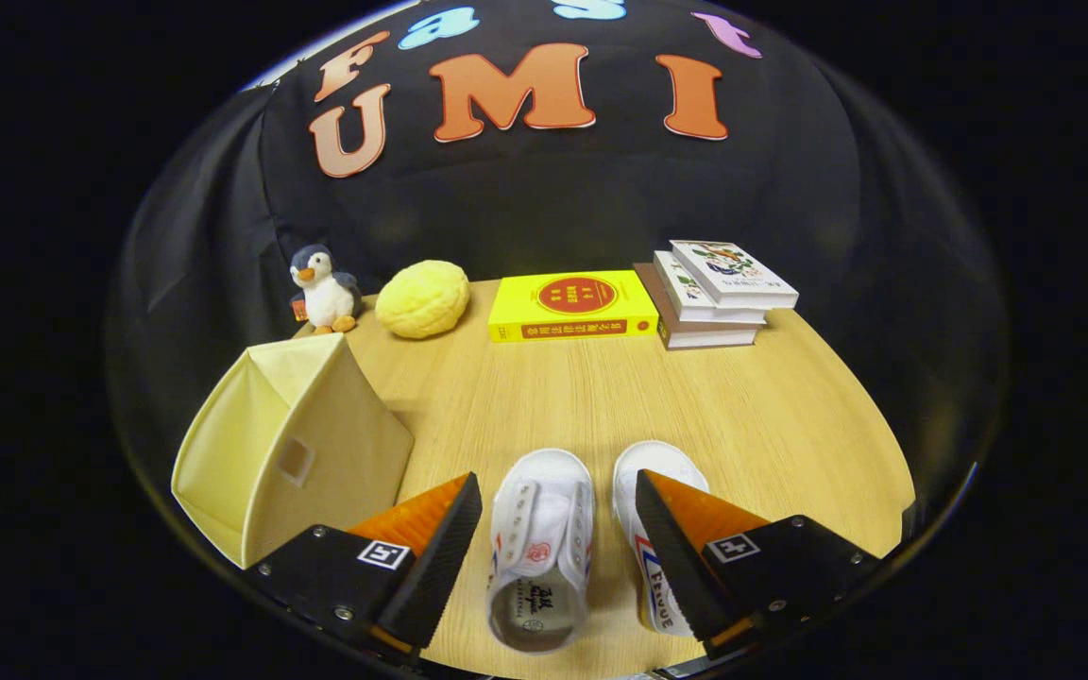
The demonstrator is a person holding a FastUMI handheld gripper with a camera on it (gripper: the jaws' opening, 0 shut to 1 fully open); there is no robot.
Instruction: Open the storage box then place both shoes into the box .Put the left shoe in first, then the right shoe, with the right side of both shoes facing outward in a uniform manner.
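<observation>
The cream fabric storage box (pixel 291 444) stood closed on the wooden table (pixel 790 416), just beyond the gripper's left finger, its lid not yet lifted. The gripper (pixel 558 529) hung with its fingers spread wide and empty. Between them lay the left shoe (pixel 542 548), toe pointing away; the right shoe (pixel 659 529) lay beside it, partly behind the right finger. Opening the box well likely meant swinging left, catching the lid's edge squarely and lifting gently so the soft box did not slide.

Jaws spread over left shoe (pixel 541 543), storage box (pixel 294 444) closed
</observation>
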